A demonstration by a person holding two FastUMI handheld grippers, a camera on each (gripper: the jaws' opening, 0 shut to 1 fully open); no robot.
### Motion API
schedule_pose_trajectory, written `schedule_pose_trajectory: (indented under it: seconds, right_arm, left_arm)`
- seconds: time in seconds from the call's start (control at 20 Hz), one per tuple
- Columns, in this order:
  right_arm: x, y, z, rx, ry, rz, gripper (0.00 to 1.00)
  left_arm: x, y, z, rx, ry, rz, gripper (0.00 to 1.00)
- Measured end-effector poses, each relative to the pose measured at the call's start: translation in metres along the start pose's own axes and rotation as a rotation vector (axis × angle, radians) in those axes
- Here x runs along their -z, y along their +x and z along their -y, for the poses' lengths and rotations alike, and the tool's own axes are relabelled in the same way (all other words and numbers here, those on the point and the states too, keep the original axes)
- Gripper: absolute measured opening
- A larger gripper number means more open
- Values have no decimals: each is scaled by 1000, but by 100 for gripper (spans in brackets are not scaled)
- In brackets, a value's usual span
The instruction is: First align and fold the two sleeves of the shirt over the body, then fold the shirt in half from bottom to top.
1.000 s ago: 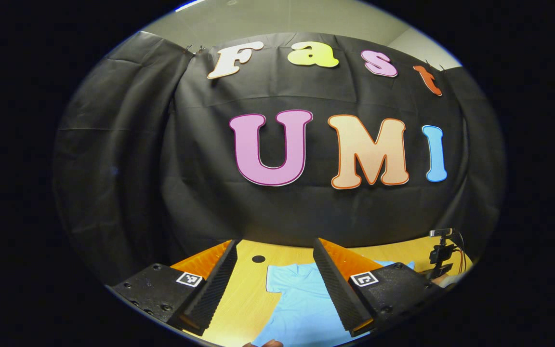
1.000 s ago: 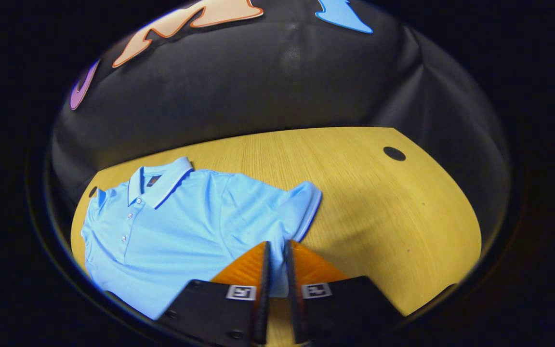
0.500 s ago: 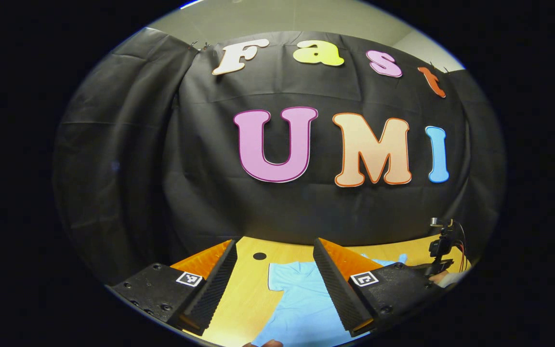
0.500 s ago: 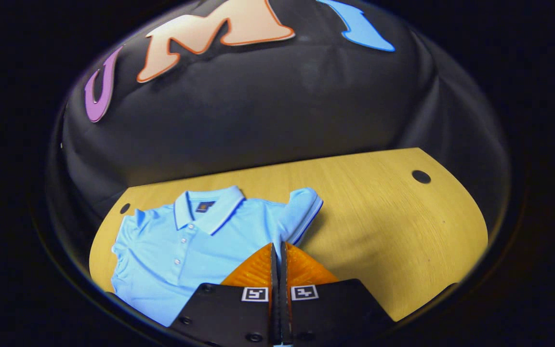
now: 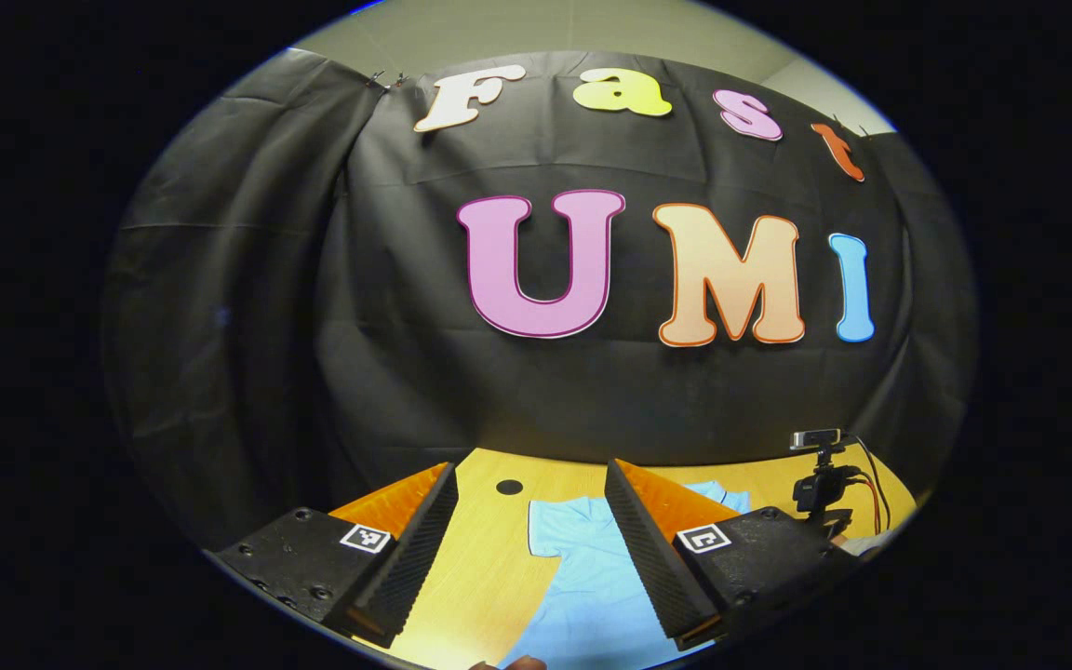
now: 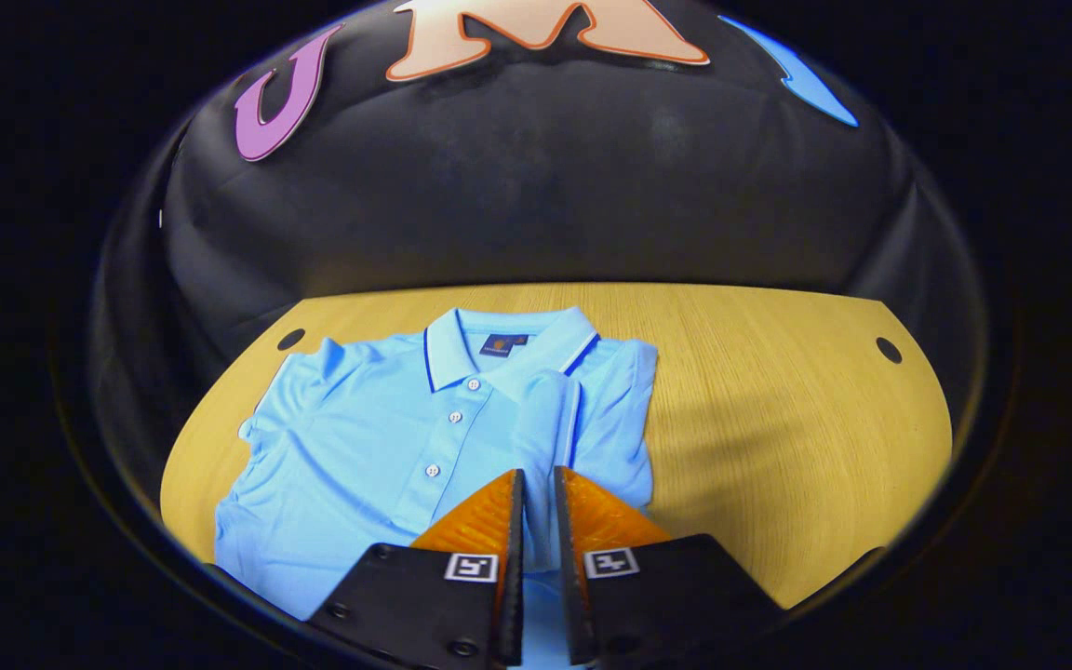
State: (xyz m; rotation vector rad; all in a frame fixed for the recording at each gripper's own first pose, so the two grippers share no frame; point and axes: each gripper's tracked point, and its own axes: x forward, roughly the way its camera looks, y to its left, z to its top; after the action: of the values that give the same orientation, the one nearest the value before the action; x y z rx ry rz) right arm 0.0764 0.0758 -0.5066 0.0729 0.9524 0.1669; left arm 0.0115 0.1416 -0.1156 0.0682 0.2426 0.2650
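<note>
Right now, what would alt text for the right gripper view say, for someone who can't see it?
A light blue polo shirt lies collar-up on a wooden table, one sleeve folded over its body beside the button placket. The right gripper points at that sleeve from the bottom edge, its jaws nearly closed with blue fabric showing in the narrow gap. Black cloth hangs behind the table.

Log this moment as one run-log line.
stage: first sleeve folded over shirt | right gripper: jaws nearly closed around sleeve fabric | left gripper: open, idle | table
</note>
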Motion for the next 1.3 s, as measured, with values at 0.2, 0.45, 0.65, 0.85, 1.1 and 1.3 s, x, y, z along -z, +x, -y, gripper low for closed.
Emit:
schedule_pose_trajectory:
  seconds: [0.2, 0.45, 0.65, 0.85, 1.1, 1.3]
  right_arm:
    - [-36, -40, 13, 33, -50, 125, 99]
    - [-56, -119, 50, 110, -12, 235, 99]
    - [-27, -159, 87, 202, 51, 213, 99]
    - [24, -165, 104, 253, 97, 126, 98]
    - [47, -168, 104, 275, 112, 92, 97]
    - [47, -182, 107, 284, 100, 96, 97]
  left_arm:
    - [43, 44, 7, 43, -20, -88, 95]
    - [101, 107, 24, 106, -68, -203, 95]
    - [147, 156, 30, 133, -55, -283, 95]
    - [187, 198, 29, 126, -74, -351, 96]
    - [226, 238, 17, 87, -26, -395, 96]
    - [255, 245, 17, 72, -60, -469, 95]
